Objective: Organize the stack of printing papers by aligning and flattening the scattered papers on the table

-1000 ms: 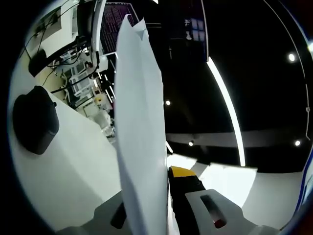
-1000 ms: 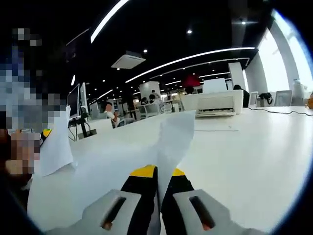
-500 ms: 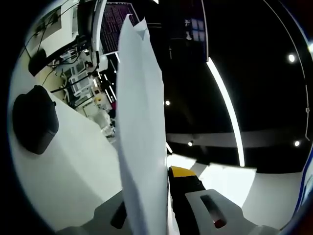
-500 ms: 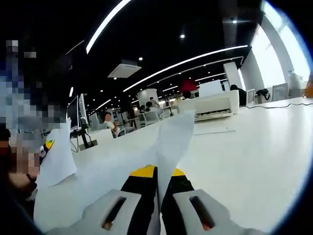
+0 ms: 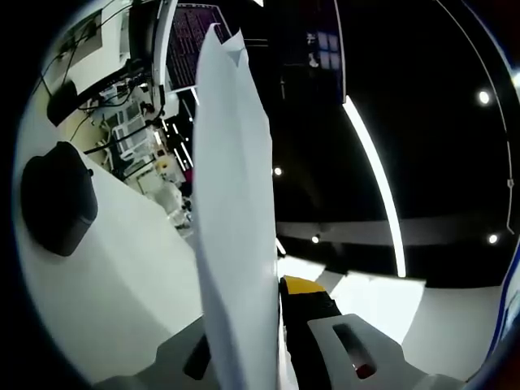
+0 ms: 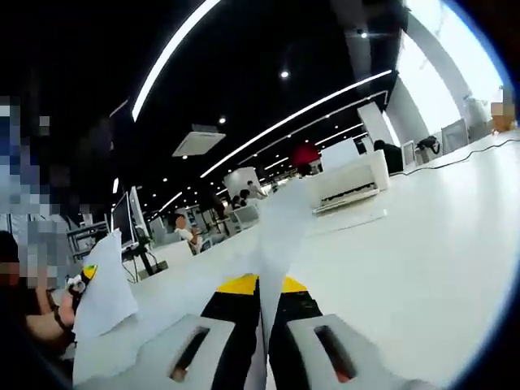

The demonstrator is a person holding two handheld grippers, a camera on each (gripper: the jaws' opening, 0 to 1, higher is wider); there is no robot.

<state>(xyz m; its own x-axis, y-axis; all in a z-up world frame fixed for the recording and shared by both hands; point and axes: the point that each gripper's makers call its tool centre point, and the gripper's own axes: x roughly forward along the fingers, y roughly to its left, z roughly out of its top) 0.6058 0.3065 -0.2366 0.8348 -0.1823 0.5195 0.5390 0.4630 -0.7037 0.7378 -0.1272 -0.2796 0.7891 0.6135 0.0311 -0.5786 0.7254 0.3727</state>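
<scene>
White table (image 6: 422, 244) stretches across the right gripper view under dark ceiling lights. At bottom centre, the right gripper (image 6: 262, 286) pinches the papers (image 6: 276, 236). In the left gripper view, the left gripper (image 5: 272, 284) clamps the same papers, standing edge-on up the frame's middle.

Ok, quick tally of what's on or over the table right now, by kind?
Grippers: 2, left gripper and right gripper, each shut on the paper stack.
Paper stacks: 1.
Black mouse-like objects: 1.
White printers: 1.
Loose sheets by the printer: 1.
Total: 6.
</scene>
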